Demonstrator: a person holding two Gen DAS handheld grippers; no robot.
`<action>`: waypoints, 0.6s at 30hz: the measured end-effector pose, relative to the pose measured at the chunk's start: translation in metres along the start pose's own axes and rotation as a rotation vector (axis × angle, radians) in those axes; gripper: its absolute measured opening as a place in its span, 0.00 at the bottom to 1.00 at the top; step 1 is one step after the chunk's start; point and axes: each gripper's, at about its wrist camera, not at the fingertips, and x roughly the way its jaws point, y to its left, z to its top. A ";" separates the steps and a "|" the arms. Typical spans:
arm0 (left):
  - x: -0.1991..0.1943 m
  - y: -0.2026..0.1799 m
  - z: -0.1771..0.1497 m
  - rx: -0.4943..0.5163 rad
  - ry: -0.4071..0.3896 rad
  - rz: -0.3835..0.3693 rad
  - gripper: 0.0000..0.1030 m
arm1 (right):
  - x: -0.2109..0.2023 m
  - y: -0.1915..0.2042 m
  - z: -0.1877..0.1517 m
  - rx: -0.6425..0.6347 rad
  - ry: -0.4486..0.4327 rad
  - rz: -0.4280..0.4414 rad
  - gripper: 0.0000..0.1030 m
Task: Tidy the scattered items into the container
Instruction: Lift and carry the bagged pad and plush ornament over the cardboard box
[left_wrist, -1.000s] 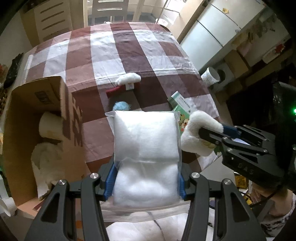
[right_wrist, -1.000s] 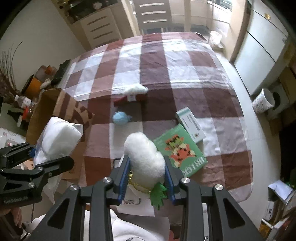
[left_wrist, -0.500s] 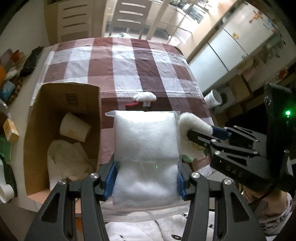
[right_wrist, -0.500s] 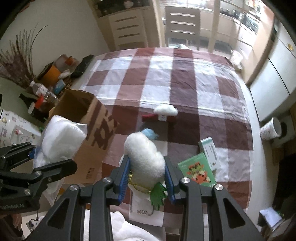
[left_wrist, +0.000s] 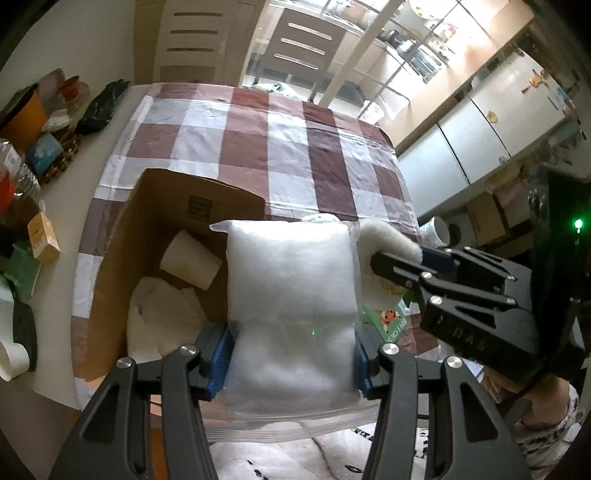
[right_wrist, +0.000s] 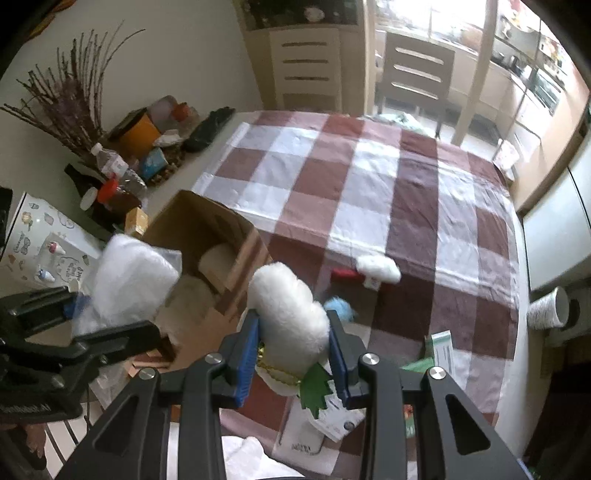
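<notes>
Covering the table, a checked cloth (right_wrist: 369, 177); beyond, perhaps kitchen cabinets (left_wrist: 491, 122).

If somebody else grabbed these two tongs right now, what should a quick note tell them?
Left tongs: shut on the clear bag of white stuffing, held above the cardboard box.
Right tongs: shut on the white plush toy, beside the box.
Done: paper cup and white padding lie in the box.
Left: drop both held items in, then collect the small white plush, blue ball, and green book from the tablecloth.
</notes>
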 end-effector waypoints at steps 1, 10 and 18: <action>-0.002 0.003 0.000 -0.007 -0.005 0.000 0.52 | 0.000 0.004 0.004 -0.010 -0.004 0.004 0.34; -0.019 0.036 0.000 -0.085 -0.043 0.026 0.52 | 0.004 0.029 0.028 -0.078 -0.014 0.032 0.34; -0.031 0.070 -0.007 -0.169 -0.068 0.053 0.52 | 0.011 0.057 0.042 -0.140 -0.012 0.064 0.34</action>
